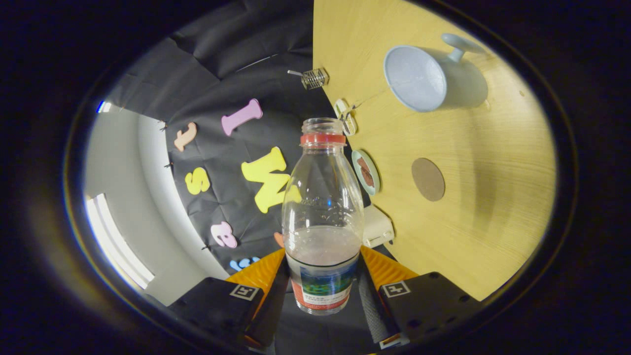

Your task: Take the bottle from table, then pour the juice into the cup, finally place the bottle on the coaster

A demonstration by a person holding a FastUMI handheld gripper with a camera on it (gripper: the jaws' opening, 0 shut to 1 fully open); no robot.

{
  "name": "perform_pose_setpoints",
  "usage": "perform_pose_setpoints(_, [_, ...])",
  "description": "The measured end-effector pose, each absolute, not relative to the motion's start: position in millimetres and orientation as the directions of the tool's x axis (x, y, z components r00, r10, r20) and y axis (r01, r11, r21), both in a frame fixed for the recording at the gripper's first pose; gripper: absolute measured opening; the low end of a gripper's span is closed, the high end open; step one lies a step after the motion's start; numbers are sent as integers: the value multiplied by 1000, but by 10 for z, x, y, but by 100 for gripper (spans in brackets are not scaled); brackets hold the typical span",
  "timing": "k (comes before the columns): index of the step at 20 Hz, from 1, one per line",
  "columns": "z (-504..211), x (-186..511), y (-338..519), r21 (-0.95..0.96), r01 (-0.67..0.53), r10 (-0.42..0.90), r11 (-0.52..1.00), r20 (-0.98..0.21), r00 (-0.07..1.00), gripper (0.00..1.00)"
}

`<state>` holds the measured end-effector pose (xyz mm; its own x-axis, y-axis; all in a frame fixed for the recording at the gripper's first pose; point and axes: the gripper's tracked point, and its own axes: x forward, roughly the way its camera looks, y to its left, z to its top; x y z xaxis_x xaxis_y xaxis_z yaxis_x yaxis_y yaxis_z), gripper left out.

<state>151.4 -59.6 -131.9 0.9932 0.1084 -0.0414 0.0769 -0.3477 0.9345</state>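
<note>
A clear plastic bottle [323, 217] with a red neck ring, no cap and pale juice in its lower part stands between my fingers. My gripper [321, 288] is shut on the bottle, both fingers [373, 301] pressing its labelled lower body. The whole view is rolled, so the wooden table [468, 222] stands on its side beyond the bottle. A pale blue cup [419, 79] with a handle rests on that table, its mouth facing me, far ahead of the bottle's neck. A round brown coaster [428, 179] lies on the table between the cup and my fingers.
Near the table's edge sit a small round dish [366, 172] with something brown in it, a white box [377, 227], a small white item [345, 116] and a wire spring-like piece [314, 78]. A black cloth wall [231, 74] hangs behind.
</note>
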Motion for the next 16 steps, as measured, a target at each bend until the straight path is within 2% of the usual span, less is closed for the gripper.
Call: perform_pose_setpoints(16, [-1272, 1538, -730, 903, 84, 101, -421, -46, 994, 75])
